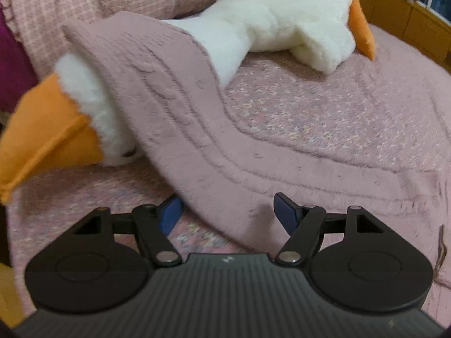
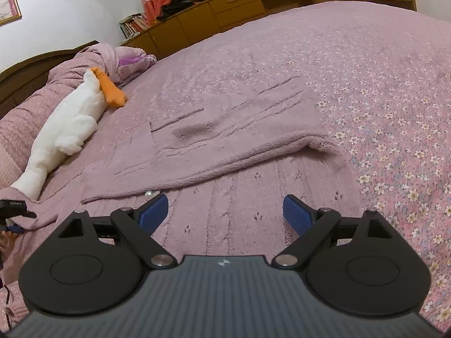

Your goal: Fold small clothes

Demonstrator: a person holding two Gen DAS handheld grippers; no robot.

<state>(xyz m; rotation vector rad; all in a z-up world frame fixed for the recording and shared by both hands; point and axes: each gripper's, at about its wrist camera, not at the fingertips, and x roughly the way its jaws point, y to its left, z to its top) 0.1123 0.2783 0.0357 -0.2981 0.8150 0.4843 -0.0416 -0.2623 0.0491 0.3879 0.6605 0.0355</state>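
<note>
The pink sweater [image 2: 225, 140] lies on the bed [image 2: 380, 84], partly folded: one portion is already turned over the rest in a fold line across it, while its far end drapes up over a white plush goose [image 1: 267, 19] and looks unfolded. The left gripper [image 1: 228, 214] has its fingers apart astride the sweater's near edge, gripping nothing; the right gripper [image 2: 225, 211] hovers over the cloth, fingers also apart. By my judgement, most folds remain.

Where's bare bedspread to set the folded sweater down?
Free: wide floral bedspread right of the pink sweater, up to the wooden cabinets. Crowded: left side, where the plush goose lies against the rolled blanket.
</note>
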